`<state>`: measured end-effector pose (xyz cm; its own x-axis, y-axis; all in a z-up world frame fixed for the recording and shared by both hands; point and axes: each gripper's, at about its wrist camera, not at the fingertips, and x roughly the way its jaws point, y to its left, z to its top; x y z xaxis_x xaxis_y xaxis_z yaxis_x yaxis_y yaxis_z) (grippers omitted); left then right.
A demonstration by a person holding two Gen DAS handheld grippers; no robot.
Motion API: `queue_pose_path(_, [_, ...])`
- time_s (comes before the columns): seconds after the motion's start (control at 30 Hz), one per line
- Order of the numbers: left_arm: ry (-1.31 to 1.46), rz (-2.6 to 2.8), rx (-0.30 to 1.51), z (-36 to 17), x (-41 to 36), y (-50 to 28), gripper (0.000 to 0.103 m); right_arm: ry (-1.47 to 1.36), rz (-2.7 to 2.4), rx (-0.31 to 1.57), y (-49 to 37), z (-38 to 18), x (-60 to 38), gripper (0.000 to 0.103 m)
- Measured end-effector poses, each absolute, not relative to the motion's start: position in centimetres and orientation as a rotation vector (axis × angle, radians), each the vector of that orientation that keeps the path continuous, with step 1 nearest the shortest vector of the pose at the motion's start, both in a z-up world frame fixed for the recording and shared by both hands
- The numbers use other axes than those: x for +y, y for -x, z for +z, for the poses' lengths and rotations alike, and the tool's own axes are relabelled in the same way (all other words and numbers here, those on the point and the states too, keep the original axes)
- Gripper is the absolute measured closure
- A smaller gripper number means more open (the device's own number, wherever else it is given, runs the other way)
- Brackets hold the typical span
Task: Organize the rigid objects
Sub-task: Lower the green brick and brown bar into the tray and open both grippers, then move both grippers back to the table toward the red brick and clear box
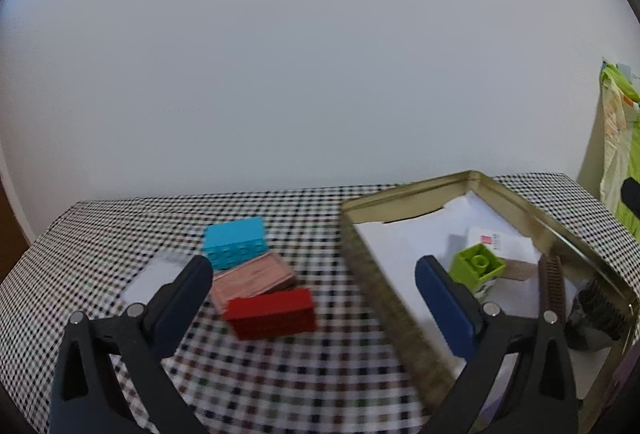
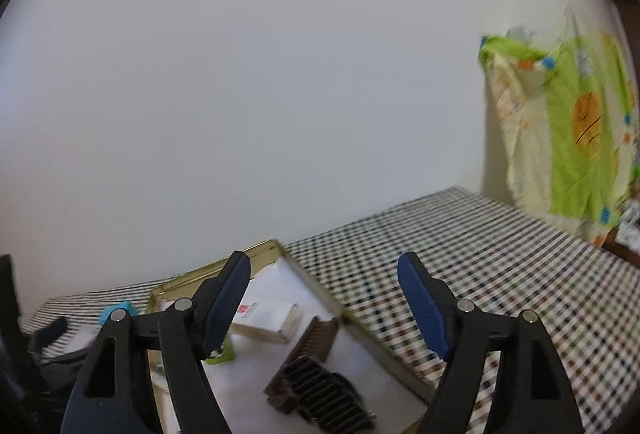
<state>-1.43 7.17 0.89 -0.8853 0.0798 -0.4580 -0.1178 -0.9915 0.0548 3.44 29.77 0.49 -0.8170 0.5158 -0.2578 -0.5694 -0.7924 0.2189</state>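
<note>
Left wrist view: left gripper (image 1: 314, 276) jaws apart, empty; red brick (image 1: 272, 312), pink block (image 1: 252, 280), blue brick (image 1: 235, 242) at frame centre; green brick (image 1: 477, 266) inside tin (image 1: 404, 194), right. Right gripper (image 2: 324, 270) jaws apart, empty, over tin.

Both wrist views look low and close across the shared tin (image 1: 400, 318).

The left gripper (image 1: 314, 274) finger hides part of the green block (image 1: 477, 266); the tin (image 1: 404, 194) is cut off.
</note>
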Motion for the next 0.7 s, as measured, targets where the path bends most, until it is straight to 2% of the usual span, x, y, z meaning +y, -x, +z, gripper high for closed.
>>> queue_pose_path(0.13, [0.719,2.972,0.050,0.9,4.9,1.2,0.001,0.162,2.434,0.279,-4.2,0.8,28.1,0.024])
queue_pose_path(0.2, [0.742,2.975,0.026,0.7,3.7,1.3,0.001,0.151,2.403,0.248,-4.4,0.9,27.6,0.016])
queue_pose_path(0.7, [0.812,3.085,-0.027,-0.1,-6.4,2.8,0.001,0.158,2.442,0.266,-5.7,-0.1,21.5,0.016])
